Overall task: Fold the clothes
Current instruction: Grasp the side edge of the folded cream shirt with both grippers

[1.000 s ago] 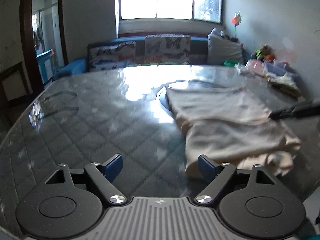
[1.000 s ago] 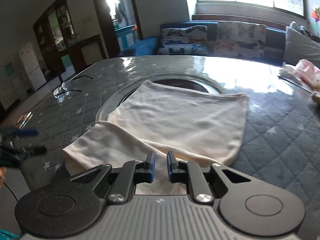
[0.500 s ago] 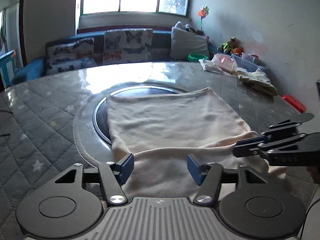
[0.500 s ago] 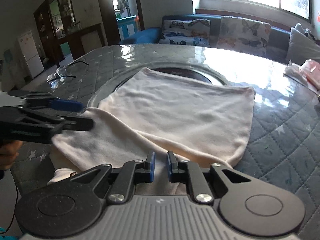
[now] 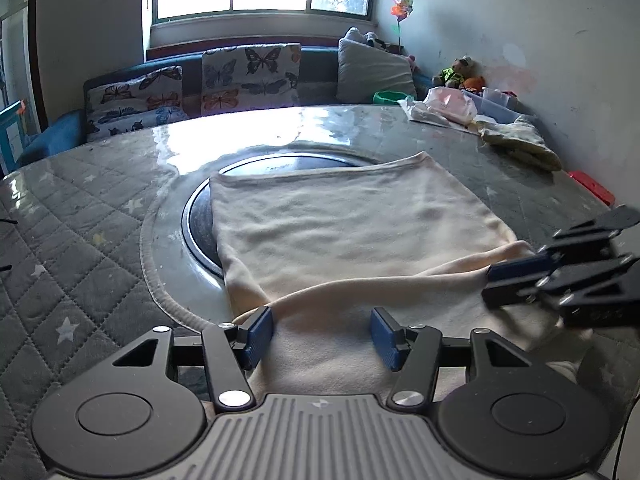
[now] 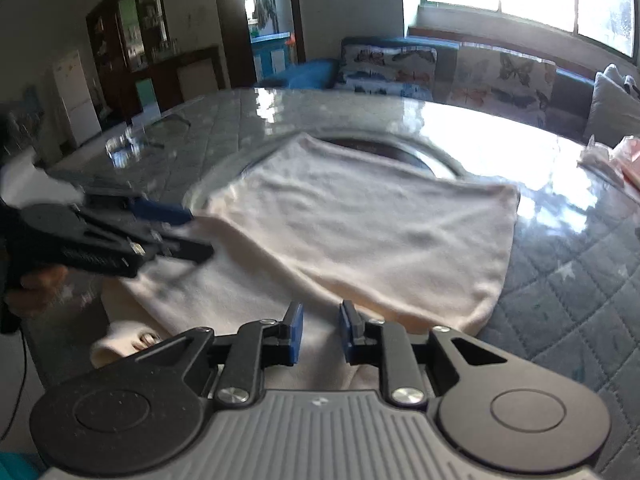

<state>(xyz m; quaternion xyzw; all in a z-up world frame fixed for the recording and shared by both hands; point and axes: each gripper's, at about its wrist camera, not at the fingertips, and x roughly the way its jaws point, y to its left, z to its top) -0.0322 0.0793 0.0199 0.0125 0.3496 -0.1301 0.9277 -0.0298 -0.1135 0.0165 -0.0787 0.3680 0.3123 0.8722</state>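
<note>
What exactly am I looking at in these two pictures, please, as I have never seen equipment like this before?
There is no robot here: a person holds a two-finger tool in each hand, and each tool carries a wide-angle camera that looks forward along its fingers. One picture is from the left gripper, whose blue-padded jaws stand wide open over the near edge of a cream garment. The other is from the right gripper, whose jaws are narrowly open, with cloth showing in the gap but not pinched. Each tool also shows at the side of the other's picture. The garment lies partly folded on a quilted grey table cover, over a dark round inset. A butterfly-print sofa stands behind.
</note>
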